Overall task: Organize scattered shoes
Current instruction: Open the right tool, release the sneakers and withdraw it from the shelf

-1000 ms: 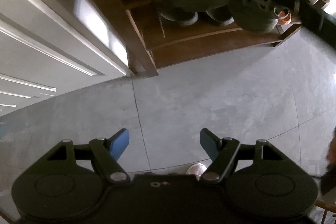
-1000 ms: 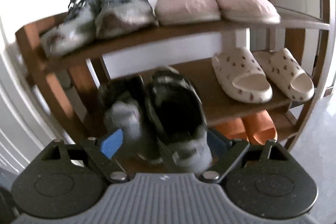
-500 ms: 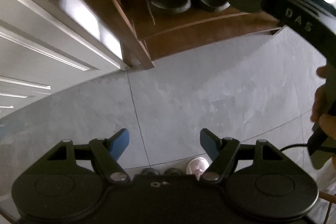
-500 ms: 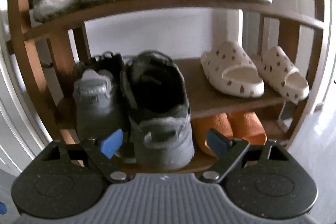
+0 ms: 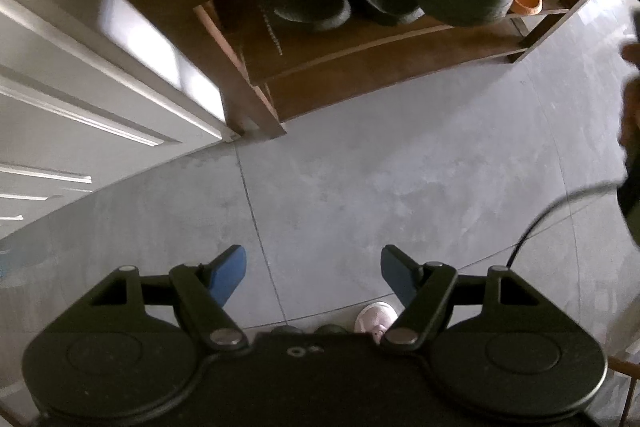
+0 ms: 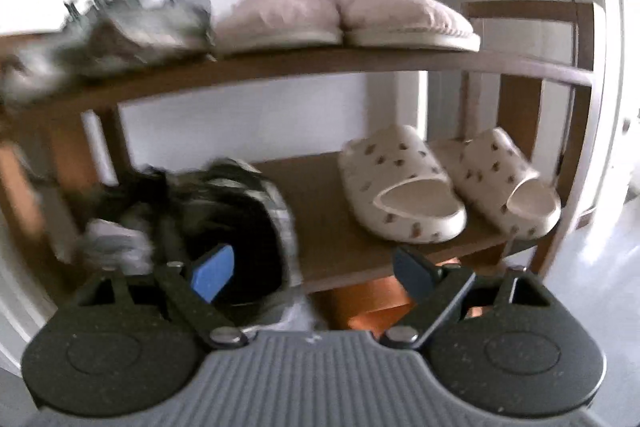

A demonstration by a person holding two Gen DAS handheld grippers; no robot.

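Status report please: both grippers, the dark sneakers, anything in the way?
Left gripper open over bare floor. Right gripper jaws just narrowed, gripping nothing. Dark sneakers on rack middle shelf. Path clear.

Four sneakers (image 6: 132, 27), two slippers (image 6: 344, 11), two slides (image 6: 448, 187).

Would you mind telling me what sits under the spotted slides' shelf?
Below the spotted slides, orange shoes show on the lower shelf. The right gripper covers most of them, so their number and type stay unclear.
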